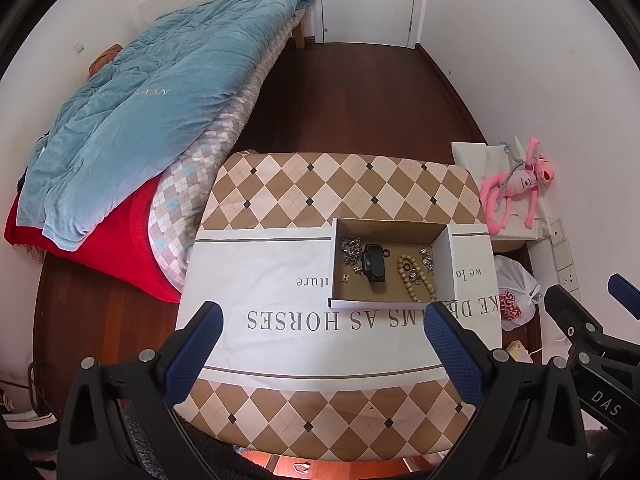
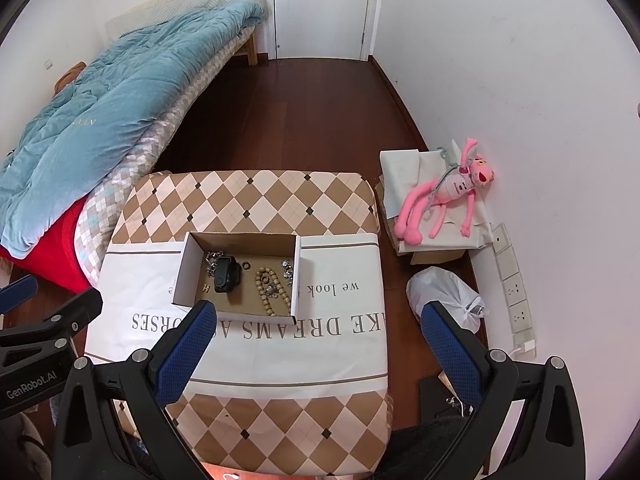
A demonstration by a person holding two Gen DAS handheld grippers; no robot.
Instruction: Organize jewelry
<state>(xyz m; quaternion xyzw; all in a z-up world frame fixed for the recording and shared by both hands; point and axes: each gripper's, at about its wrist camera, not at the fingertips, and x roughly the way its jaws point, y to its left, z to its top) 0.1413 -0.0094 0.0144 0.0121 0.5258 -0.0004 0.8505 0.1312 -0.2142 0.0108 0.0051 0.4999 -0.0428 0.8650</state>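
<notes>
Jewelry sits loose in the open cardboard box (image 1: 390, 264) on the bench (image 1: 280, 344): nearest the front edge a tan bead bracelet (image 1: 412, 278) and a black watch (image 1: 373, 267), long axis running near-to-far, with silver chain pieces (image 1: 351, 250) at the far left. Both hand-held grippers hover released and empty; the left hand-held gripper (image 1: 323, 354) faces the box dead ahead, while from the right hand-held gripper (image 2: 318, 354) it lies ahead-left, so left looks nearer. Beyond the bench: bed (image 1: 132, 120), door (image 1: 368, 0).

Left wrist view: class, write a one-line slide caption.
Open left gripper hovers before a cardboard box holding a bead bracelet and black watch.
</notes>
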